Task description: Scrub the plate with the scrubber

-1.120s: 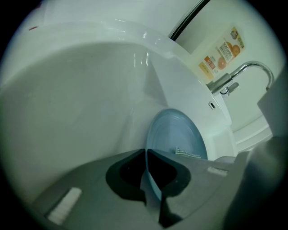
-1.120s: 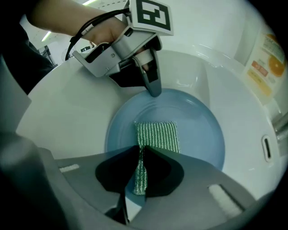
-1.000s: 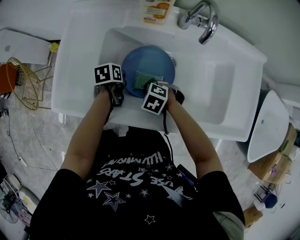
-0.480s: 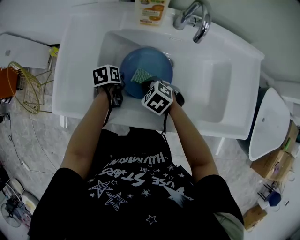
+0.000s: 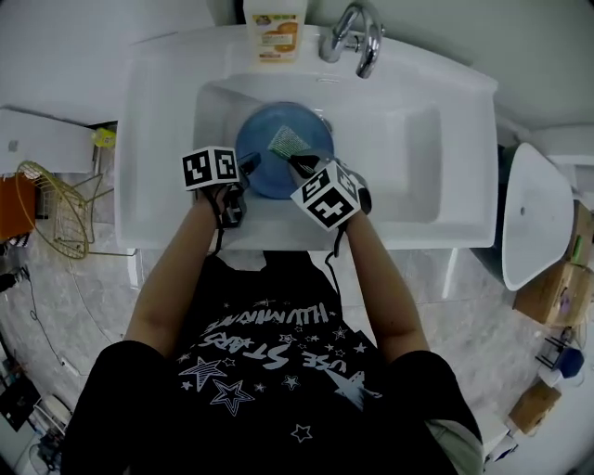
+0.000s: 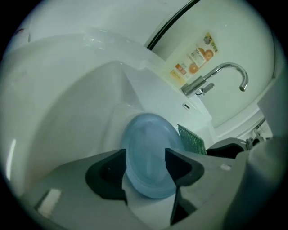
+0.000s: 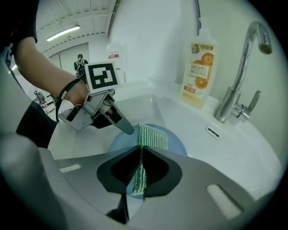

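The right gripper (image 7: pixel 139 155) pinches the scrubber (image 7: pixel 152 137), but the plate (image 5: pixel 264 172) sits loose between the open fingers of the left gripper (image 6: pixel 146 159) and might slide.

The plate (image 5: pixel 264 172) lies in the sink (image 5: pixel 445 186) basin, with the scrubber (image 5: pixel 287 141) over its far half, the left tongs (image 5: pixel 245 167) at its left rim, the right tongs (image 5: pixel 299 161) at its near right, and the faucet (image 5: pixel 357 42) behind, right of the bottle (image 5: pixel 275 28).
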Demonstrator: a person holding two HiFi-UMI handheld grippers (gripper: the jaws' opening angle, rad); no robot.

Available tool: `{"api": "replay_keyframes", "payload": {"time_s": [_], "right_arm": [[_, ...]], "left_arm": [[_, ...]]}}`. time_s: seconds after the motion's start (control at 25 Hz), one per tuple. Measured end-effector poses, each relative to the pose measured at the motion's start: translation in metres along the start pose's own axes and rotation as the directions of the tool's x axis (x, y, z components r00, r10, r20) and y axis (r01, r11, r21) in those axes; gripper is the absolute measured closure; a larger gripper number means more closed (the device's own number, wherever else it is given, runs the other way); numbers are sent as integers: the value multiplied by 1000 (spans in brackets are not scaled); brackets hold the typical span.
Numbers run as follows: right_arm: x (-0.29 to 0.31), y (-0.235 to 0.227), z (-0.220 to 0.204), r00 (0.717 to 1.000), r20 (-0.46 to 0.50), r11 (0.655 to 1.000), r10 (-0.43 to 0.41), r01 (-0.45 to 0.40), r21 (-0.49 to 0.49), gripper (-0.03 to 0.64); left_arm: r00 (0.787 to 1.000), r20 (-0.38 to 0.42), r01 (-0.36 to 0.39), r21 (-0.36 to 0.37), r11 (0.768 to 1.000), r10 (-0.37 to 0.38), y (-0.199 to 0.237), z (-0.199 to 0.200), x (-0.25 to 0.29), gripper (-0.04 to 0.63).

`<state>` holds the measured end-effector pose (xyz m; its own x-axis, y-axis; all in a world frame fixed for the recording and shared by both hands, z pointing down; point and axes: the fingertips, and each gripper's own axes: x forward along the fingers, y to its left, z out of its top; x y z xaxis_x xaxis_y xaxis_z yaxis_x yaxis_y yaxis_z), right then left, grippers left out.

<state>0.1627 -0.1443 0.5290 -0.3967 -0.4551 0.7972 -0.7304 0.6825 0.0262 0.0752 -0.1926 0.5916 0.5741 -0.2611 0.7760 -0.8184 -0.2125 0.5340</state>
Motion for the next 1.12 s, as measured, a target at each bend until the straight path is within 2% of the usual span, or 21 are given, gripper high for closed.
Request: {"api": "replay_keyframes", "payload": {"time_s": [0.2,0.32,0.44,0.56,0.72,0.8,0.88,0.92,1.12], "right_arm": [[-26,-8,19,990,31,989,-134,131,73,566],[-42,-9,32,976,53,971,-209,201,129,566],[-57,0,46,960,73,952,-270,255,168,566],[-72,6,58,937,87,927,-339,317,200,566],[-94,19,68,903,89,888,-421,391,242,566],[-104,26,73,885,90,868,-458,422,261,566],[-111,37,78,870,90,854,-484,447,266,568],[-113,44,82,866,89,850,-492,456,263,568],[-123,80,93,837,84,821,-540,502,273,568]], "left_arm": [[994,6,110,66,992,-110,-21,13,-18,319],[980,12,197,101,975,-199,-38,24,-36,319],[966,28,248,179,952,-257,-48,33,-58,322],[952,41,279,293,915,-304,-58,44,-78,337],[929,91,283,453,846,-359,-74,57,-112,379],[913,130,271,517,812,-387,-80,64,-131,452],[896,154,269,556,787,-415,-81,66,-149,564],[890,158,272,569,776,-428,-79,65,-159,595],[872,155,273,632,725,-464,-61,54,-197,595]]}}
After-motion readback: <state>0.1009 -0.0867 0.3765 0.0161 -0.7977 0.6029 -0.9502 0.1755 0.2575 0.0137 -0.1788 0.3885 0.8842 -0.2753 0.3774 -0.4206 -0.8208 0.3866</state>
